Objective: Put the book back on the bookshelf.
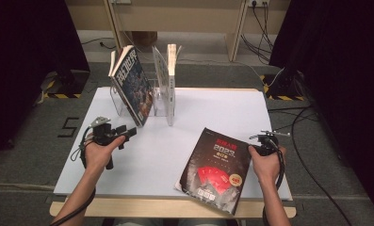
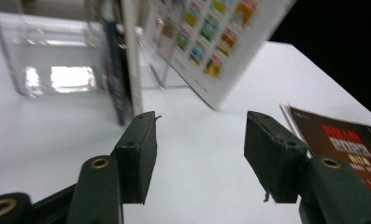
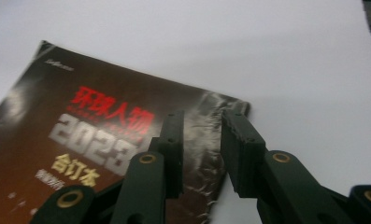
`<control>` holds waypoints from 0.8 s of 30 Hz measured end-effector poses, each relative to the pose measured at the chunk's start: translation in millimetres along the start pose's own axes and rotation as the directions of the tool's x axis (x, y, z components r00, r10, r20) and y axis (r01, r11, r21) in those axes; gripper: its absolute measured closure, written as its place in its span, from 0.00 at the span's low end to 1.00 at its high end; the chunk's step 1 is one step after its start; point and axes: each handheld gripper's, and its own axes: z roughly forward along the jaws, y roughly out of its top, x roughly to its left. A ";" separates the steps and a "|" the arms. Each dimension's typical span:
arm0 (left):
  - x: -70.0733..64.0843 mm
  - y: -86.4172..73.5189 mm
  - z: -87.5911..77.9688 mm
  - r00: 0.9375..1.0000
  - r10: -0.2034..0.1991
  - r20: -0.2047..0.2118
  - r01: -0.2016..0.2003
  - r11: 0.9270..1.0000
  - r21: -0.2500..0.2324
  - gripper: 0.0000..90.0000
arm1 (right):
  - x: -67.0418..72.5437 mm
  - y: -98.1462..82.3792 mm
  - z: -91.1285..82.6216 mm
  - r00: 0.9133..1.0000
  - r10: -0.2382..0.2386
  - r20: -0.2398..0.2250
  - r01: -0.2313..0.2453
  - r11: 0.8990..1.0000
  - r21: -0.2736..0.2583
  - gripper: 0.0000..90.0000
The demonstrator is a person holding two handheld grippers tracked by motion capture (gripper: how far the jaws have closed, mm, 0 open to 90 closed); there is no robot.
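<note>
A dark magazine (image 1: 215, 165) with red and gold lettering lies flat near the table's front edge, right of centre. My right gripper (image 1: 253, 149) is at its right edge. In the right gripper view the jaws (image 3: 203, 115) stand apart over the glossy cover (image 3: 80, 140) near its corner, and the cover shows in the gap between them. My left gripper (image 1: 128, 133) hovers at the left with its jaws wide apart (image 2: 201, 119) and nothing between them. It points toward a clear rack (image 1: 156, 101) holding a leaning dark book (image 1: 133, 84) and an upright book (image 1: 171, 80).
The white table top (image 1: 184, 122) has bare room between the rack and the magazine. In the left gripper view the clear rack (image 2: 47, 60) and a tilted white cover with coloured pictures (image 2: 220, 37) stand close ahead. Cables and dark curtains lie beyond the table's sides.
</note>
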 end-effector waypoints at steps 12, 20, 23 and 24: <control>-36.0 -33.1 17.3 0.994 0.024 0.109 -0.037 0.992 0.119 0.53 | -15.3 13.9 19.5 0.998 0.051 0.028 -0.053 0.996 0.066 0.81; -44.3 -40.9 20.6 0.992 0.061 0.108 -0.077 0.986 0.150 0.52 | -18.4 14.1 27.3 0.996 0.086 0.011 -0.087 0.992 0.092 0.77; -44.2 -41.3 20.2 0.992 0.050 0.115 -0.067 0.986 0.151 0.52 | -18.5 13.8 27.8 0.994 0.109 -0.004 -0.109 0.990 0.091 0.76; -44.2 -41.2 20.1 0.992 0.048 0.116 -0.066 0.986 0.152 0.51 | -18.1 13.9 27.8 0.993 0.117 -0.002 -0.116 0.989 0.091 0.76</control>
